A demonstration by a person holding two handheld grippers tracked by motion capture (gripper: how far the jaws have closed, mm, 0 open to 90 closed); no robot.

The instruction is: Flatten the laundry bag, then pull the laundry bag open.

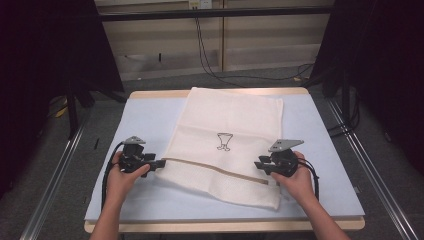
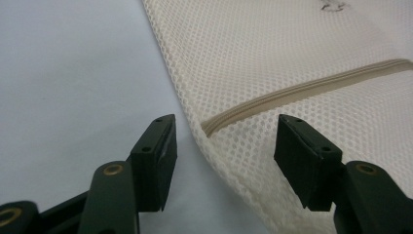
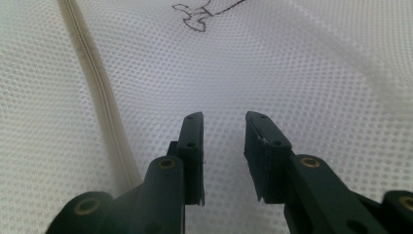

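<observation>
A cream mesh laundry bag (image 1: 225,145) lies flat on the table, with a tan zipper (image 1: 215,169) running across its near part and a small dark drawing (image 1: 224,141) at its middle. My left gripper (image 1: 159,164) is at the bag's left edge, by the zipper's end. In the left gripper view its jaws (image 2: 224,126) stand apart, with the bag's edge (image 2: 214,146) lying between them untouched. My right gripper (image 1: 257,165) hovers over the bag's right side near the zipper's other end. Its jaws (image 3: 224,119) are parted above the mesh (image 3: 302,73) with nothing between them.
The bag rests on a light blue mat (image 1: 145,120) over a wooden table (image 1: 160,94). Bare mat lies to the left and right of the bag. Cables (image 1: 210,60) trail on the floor beyond the far edge, and dark stands flank the table.
</observation>
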